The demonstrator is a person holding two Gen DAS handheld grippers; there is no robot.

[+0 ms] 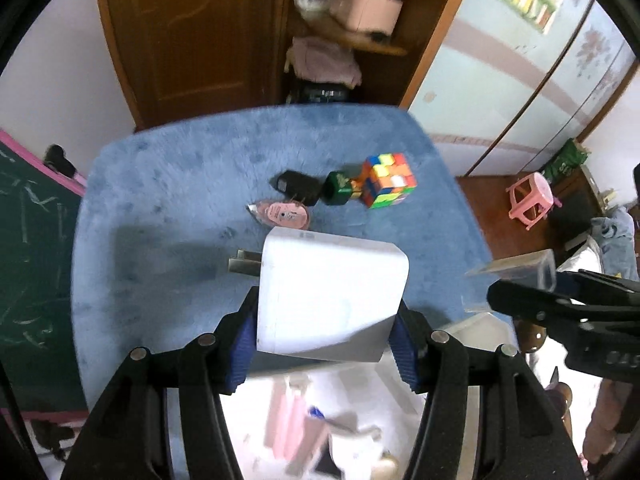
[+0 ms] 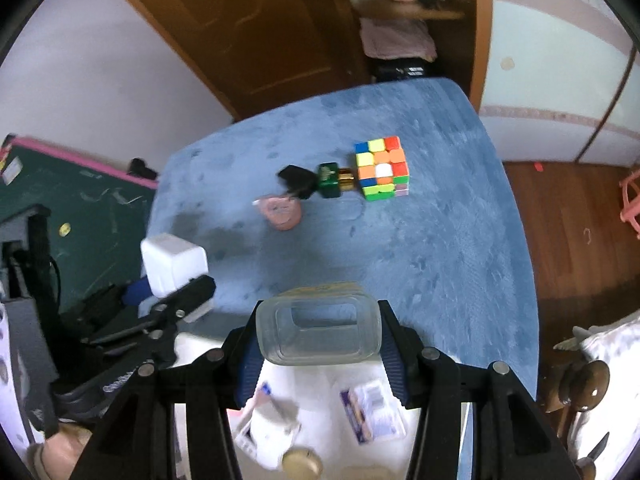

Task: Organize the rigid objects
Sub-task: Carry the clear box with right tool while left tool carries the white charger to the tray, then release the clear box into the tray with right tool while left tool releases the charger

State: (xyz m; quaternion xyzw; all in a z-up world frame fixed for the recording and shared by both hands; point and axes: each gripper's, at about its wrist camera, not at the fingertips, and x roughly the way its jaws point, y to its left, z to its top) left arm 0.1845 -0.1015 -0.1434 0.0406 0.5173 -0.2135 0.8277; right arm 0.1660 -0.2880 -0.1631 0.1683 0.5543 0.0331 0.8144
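My left gripper (image 1: 324, 340) is shut on a white power adapter (image 1: 328, 292), whose metal prongs point left; it is held above the blue mat (image 1: 160, 200). My right gripper (image 2: 318, 346) is shut on a clear plastic box (image 2: 318, 326), also lifted. In the right wrist view the left gripper (image 2: 176, 296) shows with the adapter (image 2: 174, 264). The clear box (image 1: 524, 268) appears at the right of the left wrist view. On the mat lie a colourful puzzle cube (image 2: 382, 168), a green bottle with a gold cap (image 2: 330, 180), a black plug (image 2: 296, 178) and a pink oval item (image 2: 282, 212).
A white container (image 2: 332, 400) with several small blurred items sits right below both grippers, at the mat's near edge. A green chalkboard (image 2: 80, 192) stands at the left. A pink stool (image 1: 530, 200) is on the wooden floor to the right. A wooden door and shelves stand behind.
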